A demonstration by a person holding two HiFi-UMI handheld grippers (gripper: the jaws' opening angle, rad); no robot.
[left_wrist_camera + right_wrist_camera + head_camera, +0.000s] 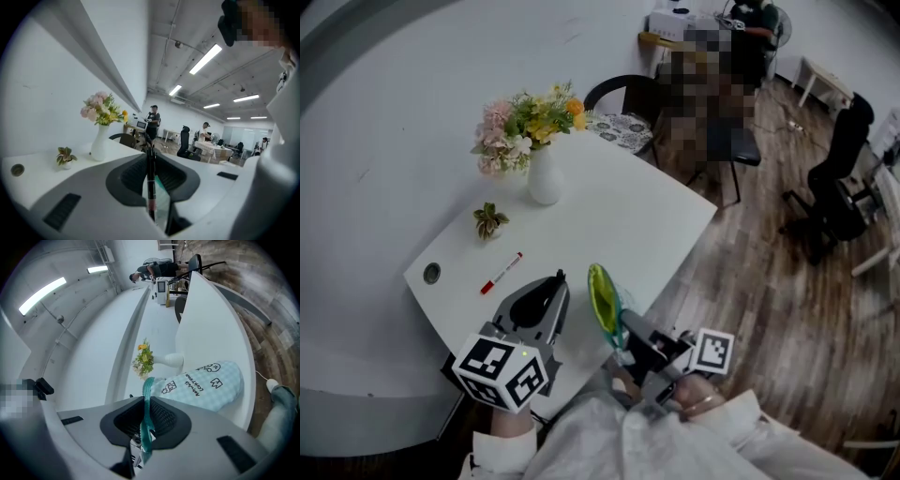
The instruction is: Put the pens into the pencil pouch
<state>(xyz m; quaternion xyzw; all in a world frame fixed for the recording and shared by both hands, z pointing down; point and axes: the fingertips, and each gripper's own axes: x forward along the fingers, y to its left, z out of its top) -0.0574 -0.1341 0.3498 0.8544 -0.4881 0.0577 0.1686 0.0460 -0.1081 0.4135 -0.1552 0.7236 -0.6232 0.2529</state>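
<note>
A dark pen [150, 183] is clamped lengthwise. A red-and-white pen [502, 273] lies flat on the counter [609, 216]. The blue checked pouch [206, 383] is pinched by its edge.

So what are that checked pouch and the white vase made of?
The pouch looks like soft woven cloth: matte, with a checked print, and bulging loosely. The vase seems to be glazed ceramic, smooth and white, though plastic is possible.

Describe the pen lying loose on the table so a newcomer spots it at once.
On the white table, find the flower vase, then the tiny potted plant nearer you. Just past it lies the pen, white with red ends, the only one lying flat.
</note>
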